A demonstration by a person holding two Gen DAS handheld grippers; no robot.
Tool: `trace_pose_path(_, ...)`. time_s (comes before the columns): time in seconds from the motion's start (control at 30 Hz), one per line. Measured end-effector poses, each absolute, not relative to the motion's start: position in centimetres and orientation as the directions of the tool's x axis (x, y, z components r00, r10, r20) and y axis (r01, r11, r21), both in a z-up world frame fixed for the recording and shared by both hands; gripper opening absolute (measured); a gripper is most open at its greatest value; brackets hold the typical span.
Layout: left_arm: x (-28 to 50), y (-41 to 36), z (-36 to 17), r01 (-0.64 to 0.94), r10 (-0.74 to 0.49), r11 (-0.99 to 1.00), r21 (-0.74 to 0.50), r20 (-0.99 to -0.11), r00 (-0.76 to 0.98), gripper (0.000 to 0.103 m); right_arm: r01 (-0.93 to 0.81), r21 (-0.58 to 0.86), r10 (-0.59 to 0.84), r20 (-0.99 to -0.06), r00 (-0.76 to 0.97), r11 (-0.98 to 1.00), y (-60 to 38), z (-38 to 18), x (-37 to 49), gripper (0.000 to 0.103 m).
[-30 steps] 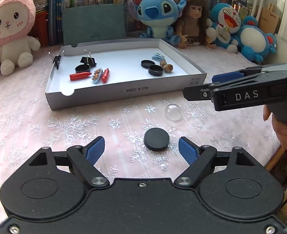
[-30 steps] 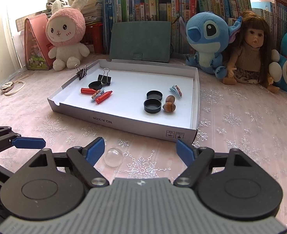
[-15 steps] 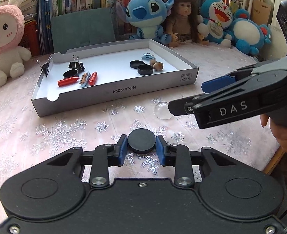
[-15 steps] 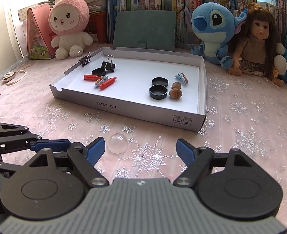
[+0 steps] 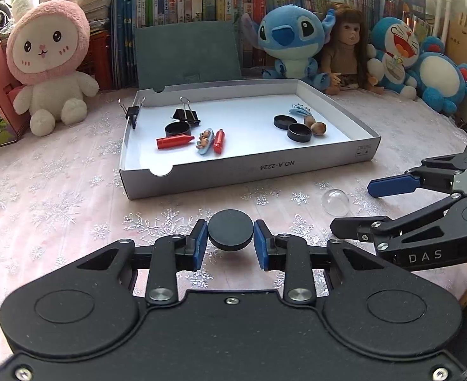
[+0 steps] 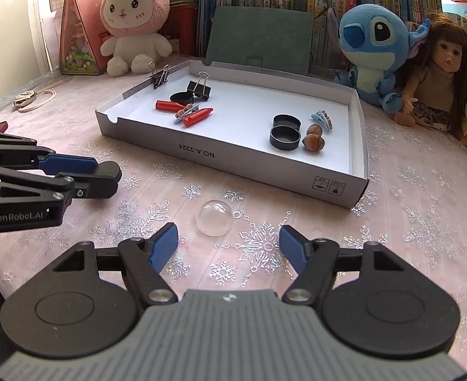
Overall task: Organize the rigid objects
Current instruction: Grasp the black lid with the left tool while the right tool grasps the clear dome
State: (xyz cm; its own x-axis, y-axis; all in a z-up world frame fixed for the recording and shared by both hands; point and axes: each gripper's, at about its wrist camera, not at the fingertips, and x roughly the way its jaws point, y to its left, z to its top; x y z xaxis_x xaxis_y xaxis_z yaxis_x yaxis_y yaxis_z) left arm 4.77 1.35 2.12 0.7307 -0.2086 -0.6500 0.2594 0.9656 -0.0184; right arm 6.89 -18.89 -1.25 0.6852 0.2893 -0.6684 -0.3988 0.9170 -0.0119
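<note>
Left wrist view: the left tongs (image 5: pixel 230 243) are clamped on a black round cap (image 5: pixel 230 229), lifted off the bench (image 5: pixel 58 209) in front of the white tray (image 5: pixel 249 171). The right tongs (image 6: pixel 228 246) stand apart, with a clear dome (image 6: pixel 213 217) on the bench just ahead, between their tips. Writing reads "NO.A-2224" on the tray wall, "DAS" on the right tongs, "GenRobot.AI" on the left.

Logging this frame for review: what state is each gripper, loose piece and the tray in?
left gripper: shut on black disc, lifted off the cloth.
right gripper: open, holding nothing.
clear dome: on the cloth, ahead of the right gripper, ungripped.
white tray: open-topped, holding small items.
small binder clip: clamped on the tray's wall.
</note>
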Motion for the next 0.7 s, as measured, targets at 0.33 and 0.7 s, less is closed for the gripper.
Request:
trace_pose_path(0.33,6.4,2.2,3.7,0.241,-0.205,0.970,-0.033,-0.644,0.737,0.030,-0.400,-0.028,0.285,-0.656,0.699,0.916,-17.0,-1.1,8.0,0.039)
trace_pose_path(0.7,9.5,3.2,10.4,0.215,-0.168,0.977,0.015,-0.571,0.804,0.030,-0.398,0.027,0.338,-0.580,0.741,0.917,-15.3,6.1,10.5,0.039)
